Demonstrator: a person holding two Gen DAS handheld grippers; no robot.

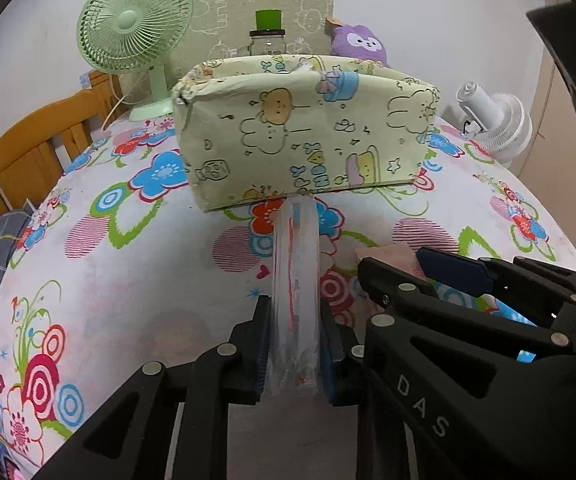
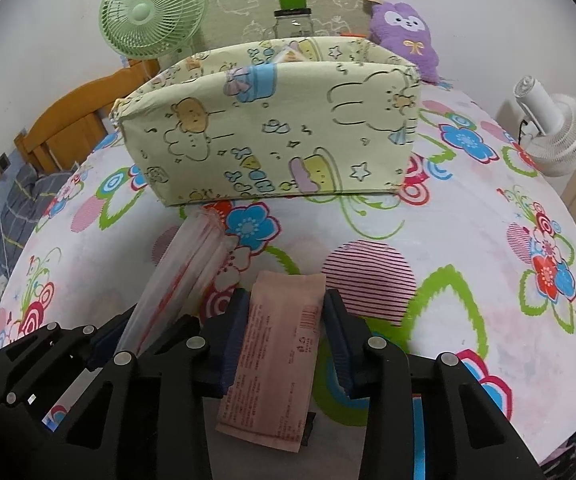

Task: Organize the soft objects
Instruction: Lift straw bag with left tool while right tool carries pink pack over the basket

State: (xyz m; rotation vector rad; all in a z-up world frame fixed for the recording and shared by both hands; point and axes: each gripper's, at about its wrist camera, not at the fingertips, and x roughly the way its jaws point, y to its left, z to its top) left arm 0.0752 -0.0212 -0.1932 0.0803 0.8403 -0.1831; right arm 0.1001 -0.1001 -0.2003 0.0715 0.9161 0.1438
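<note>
My left gripper [image 1: 295, 344] is shut on a clear plastic zip bag [image 1: 296, 280] with a red stripe, held on edge and pointing at the pale yellow cartoon-print fabric box [image 1: 308, 136]. The bag also shows in the right wrist view [image 2: 183, 268], held by the left gripper [image 2: 127, 340]. My right gripper [image 2: 285, 332] is shut on a flat pink packet [image 2: 279, 344] with printed text, held above the flowered sheet. The fabric box [image 2: 271, 128] stands ahead of both grippers, open at the top, with some items inside. The right gripper [image 1: 468, 280] shows at the lower right of the left wrist view.
A flowered sheet [image 1: 127, 300] covers the bed. Behind the box stand a green fan [image 1: 135, 32], a glass jar with a green lid [image 1: 267, 36], a purple plush toy [image 2: 404, 36] and a white fan [image 2: 552, 124]. A wooden bed frame [image 1: 27, 152] is at the left.
</note>
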